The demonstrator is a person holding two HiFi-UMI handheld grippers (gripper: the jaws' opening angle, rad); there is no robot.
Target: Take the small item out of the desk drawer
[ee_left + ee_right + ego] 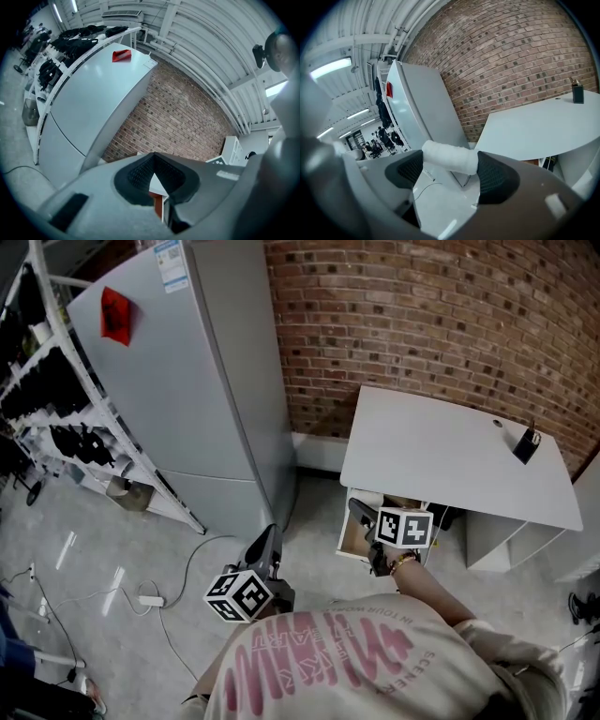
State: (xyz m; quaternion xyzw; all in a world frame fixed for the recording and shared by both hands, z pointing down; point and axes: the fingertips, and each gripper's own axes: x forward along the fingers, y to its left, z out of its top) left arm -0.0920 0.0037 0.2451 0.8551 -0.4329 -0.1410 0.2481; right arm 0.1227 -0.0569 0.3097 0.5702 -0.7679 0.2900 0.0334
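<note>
The right gripper (pixel 451 176) jaws grasp the white roll (pixel 449 158), lying across them, near the drawer (pixel 356 532); the left gripper (pixel 157 180) jaws are clenched and empty.

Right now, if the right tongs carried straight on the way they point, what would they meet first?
The right tongs grip a white roll. Ahead, past some floor, they would likely meet the lower corner of the grey fridge. The desk sits off to the right. Depth is uncertain.
</note>
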